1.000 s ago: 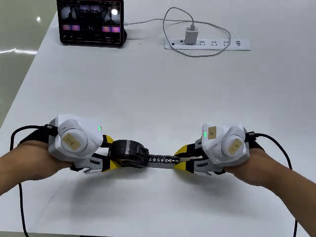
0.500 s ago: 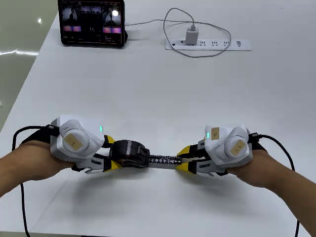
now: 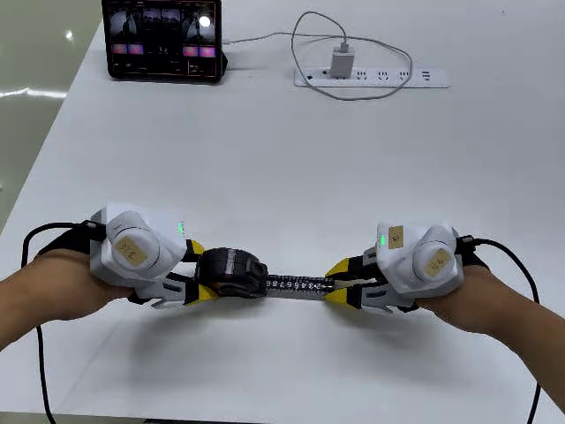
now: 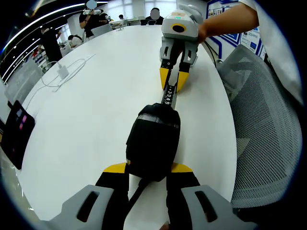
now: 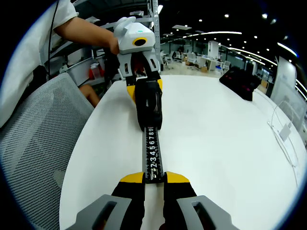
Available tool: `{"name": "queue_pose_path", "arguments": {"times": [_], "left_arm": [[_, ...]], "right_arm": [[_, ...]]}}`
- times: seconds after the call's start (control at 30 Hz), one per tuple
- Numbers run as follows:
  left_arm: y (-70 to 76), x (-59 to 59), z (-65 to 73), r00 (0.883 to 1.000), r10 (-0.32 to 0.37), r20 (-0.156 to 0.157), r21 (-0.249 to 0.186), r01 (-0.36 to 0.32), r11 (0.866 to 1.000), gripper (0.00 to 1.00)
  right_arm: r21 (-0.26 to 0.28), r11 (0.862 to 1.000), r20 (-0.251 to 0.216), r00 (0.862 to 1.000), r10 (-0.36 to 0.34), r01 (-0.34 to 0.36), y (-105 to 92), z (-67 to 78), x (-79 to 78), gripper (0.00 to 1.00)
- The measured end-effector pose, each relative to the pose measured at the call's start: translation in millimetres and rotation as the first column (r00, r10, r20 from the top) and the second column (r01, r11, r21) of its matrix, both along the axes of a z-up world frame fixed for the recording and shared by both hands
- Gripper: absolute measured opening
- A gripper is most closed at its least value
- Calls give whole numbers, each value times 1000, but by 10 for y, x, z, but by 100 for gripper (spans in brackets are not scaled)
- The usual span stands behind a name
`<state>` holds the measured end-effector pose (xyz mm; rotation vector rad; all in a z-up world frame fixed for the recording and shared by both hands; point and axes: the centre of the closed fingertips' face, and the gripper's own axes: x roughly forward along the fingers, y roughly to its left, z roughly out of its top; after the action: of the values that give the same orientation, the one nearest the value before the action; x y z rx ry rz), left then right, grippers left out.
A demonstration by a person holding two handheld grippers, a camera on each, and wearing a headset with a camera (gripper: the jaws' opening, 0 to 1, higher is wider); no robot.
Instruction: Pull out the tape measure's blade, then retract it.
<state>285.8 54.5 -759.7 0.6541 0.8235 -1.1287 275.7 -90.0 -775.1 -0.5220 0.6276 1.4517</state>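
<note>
Black tape-measure case point(image 3: 231, 270) clamped by the left gripper point(image 3: 201, 272) as anchor — right gripper point(image 3: 338, 283) pinches the blade point(image 3: 296, 284) tip for pulling.

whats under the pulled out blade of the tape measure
Bare white table lies under the blade, which runs from the black case to the right tongs. The blade's tip is hidden between those tongs, and its underside cannot be seen.

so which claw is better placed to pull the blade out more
Right: the right claw is shut on the blade, so it can likely draw it outward; the left claw just anchors the case.
</note>
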Motion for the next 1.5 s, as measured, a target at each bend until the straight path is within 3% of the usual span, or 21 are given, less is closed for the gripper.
{"name": "queue_pose_path", "arguments": {"times": [1.5], "left_arm": [[-16, -21, 20, 1000, 3, 1, -1, -3, 1000, 24]], "right_arm": [[-70, 997, 22, 999, -24, 25, -580, 10, 1, 10]]}}
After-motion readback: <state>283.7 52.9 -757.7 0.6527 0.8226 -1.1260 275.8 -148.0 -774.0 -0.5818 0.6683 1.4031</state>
